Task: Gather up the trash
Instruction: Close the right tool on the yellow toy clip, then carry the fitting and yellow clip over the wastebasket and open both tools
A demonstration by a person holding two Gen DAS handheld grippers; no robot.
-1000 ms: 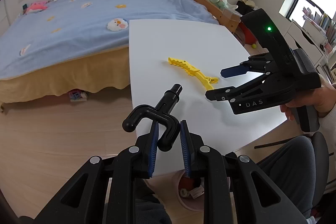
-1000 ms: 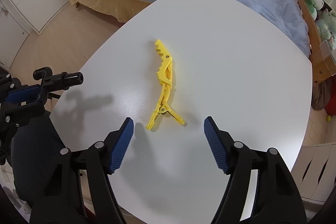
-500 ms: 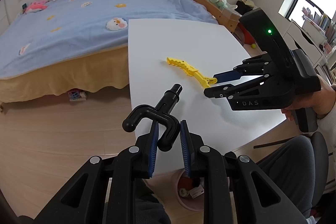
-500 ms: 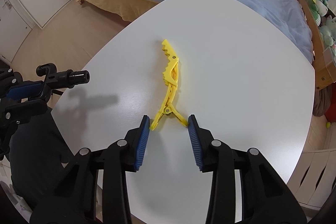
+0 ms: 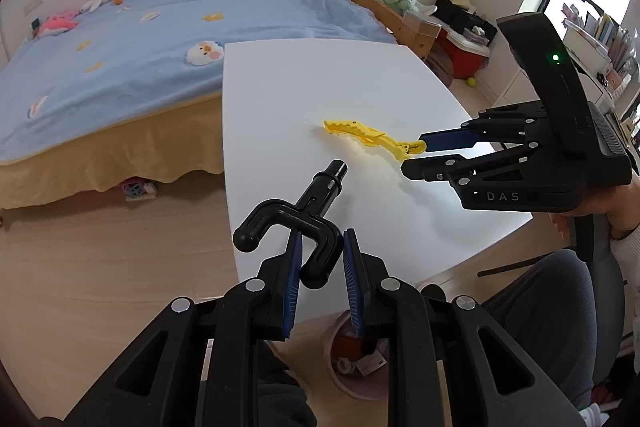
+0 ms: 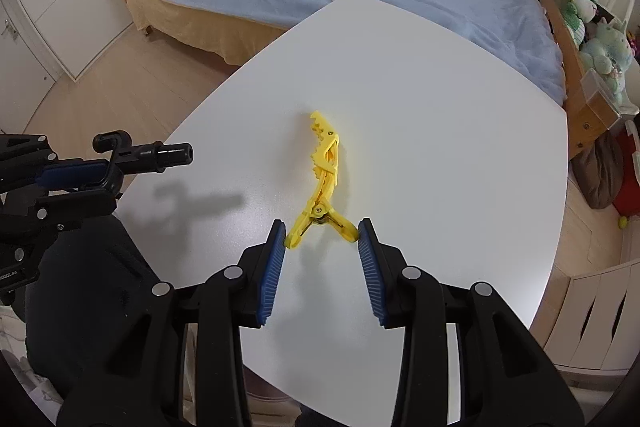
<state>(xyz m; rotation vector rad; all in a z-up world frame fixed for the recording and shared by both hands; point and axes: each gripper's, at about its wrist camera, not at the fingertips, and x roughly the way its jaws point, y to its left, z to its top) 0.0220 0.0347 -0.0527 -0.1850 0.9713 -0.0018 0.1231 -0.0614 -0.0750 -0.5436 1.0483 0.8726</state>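
A yellow toothed plastic clip (image 6: 326,163) lies lengthwise on the white table (image 6: 440,107), its two splayed handles pointing at me. My right gripper (image 6: 322,239) has its blue pads pressed on those handle tips, one on each side. The left wrist view shows the same clip (image 5: 360,135) held by its tail in the right gripper (image 5: 416,157). My left gripper (image 5: 320,247) is shut on a black hooked plastic piece (image 5: 316,195) with a round stem. It hangs over the table's near left edge, and the black piece (image 6: 160,153) casts a shadow there.
A pinkish bin (image 5: 340,375) with scraps inside stands on the floor under the table's near edge. A person's dark trouser legs (image 5: 540,307) sit beside it. A bed with a blue cover (image 5: 160,47) borders the table's far side. Plush toys (image 6: 600,43) crowd the right.
The right gripper's jaws went from wide apart to narrow and came forward onto the yellow clip's handles. The left gripper and its black piece stayed put.
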